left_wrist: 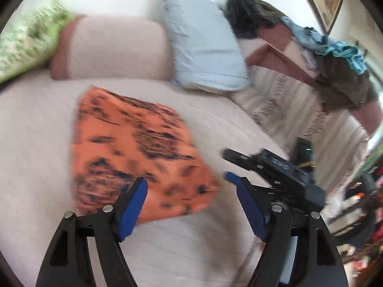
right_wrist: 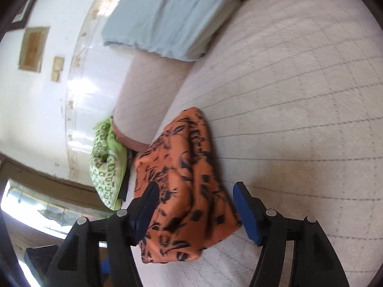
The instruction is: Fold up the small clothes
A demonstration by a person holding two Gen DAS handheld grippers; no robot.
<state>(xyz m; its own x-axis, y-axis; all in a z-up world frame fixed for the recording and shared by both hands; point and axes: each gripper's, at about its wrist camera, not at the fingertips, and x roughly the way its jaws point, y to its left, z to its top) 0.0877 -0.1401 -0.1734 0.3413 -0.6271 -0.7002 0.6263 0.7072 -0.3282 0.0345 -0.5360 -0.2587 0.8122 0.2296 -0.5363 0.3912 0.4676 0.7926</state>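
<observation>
An orange cloth with a dark print (left_wrist: 134, 148) lies folded on the pale quilted bed cover (left_wrist: 36, 143). My left gripper (left_wrist: 185, 179) hovers open over the cloth's near edge, its blue pads apart and nothing pressed between them. The black housing of the other gripper (left_wrist: 275, 167) shows to its right. In the right wrist view the same orange cloth (right_wrist: 182, 179) lies bunched between the spread fingers of my right gripper (right_wrist: 196, 186). That gripper is open and its pads are clear of the fabric. The picture is blurred.
A pale blue pillow (left_wrist: 203, 40), a pink bolster (left_wrist: 115, 50) and a green patterned pillow (left_wrist: 26, 45) line the head of the bed. A heap of clothes (left_wrist: 335, 55) and a striped blanket (left_wrist: 287, 100) lie at the right. The white wall (right_wrist: 43, 95) runs alongside.
</observation>
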